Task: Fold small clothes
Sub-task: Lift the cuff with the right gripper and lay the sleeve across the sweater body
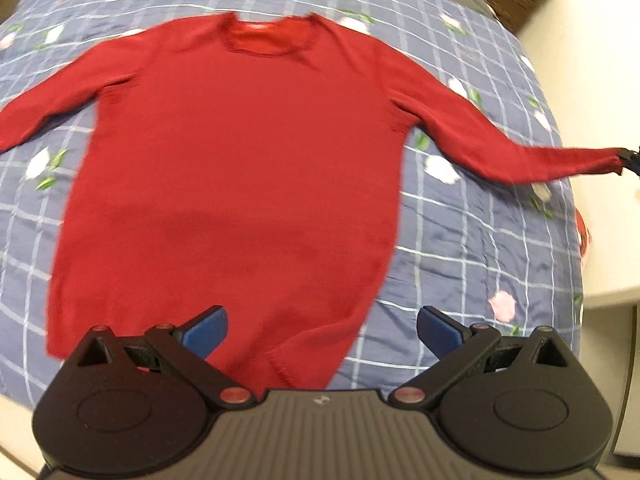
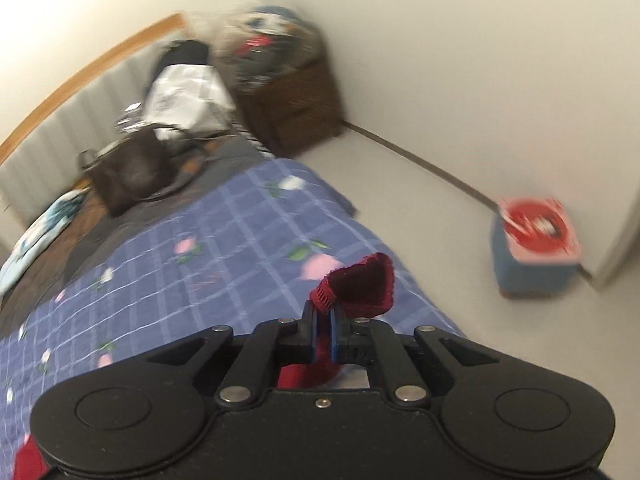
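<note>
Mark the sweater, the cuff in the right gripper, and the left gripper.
red sweater (image 1: 240,168): left wrist view, chest panel.
sleeve cuff (image 2: 366,282): right wrist view, ribbed end above the jaws.
left gripper (image 1: 322,330): left wrist view, between its open fingertips.

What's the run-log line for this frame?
red sweater: flat on bed | left gripper: open above hem | right gripper: shut on sleeve cuff

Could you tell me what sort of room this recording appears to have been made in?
Most likely a bedroom: the red sweater lies spread on a bed with a blue checked quilt, a padded headboard runs behind it, and a brown nightstand stands in the corner.
</note>
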Tool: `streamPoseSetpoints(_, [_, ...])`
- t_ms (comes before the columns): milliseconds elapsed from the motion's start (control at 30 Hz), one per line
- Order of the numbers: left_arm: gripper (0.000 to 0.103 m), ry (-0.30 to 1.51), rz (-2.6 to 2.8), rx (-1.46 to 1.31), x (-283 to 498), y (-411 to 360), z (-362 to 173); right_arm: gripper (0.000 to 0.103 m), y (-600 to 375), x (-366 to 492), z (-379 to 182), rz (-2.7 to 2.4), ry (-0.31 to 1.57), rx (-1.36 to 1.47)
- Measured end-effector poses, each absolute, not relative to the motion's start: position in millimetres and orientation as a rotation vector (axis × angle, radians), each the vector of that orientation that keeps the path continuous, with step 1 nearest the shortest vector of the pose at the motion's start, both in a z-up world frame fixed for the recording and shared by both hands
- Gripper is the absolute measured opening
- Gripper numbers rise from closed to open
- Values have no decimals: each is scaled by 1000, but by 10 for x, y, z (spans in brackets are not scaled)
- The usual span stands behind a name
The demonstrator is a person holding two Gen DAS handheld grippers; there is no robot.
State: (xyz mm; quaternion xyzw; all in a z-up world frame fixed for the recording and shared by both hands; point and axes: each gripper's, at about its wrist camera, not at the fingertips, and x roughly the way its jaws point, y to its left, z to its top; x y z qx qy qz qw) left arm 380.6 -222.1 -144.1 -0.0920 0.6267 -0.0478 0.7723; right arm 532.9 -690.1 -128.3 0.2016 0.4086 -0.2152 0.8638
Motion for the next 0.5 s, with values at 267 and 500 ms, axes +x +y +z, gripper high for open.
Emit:
streamPoseSetpoints(267, [103,1327,-33,-257,3738,-1557,-1367,6,-5887,5836,-845,-208,797,249])
streamPoseSetpoints(500, [103,1334,-84,-257,3826,-896,-1417,6,-4633,6265,-688,-60,811,88])
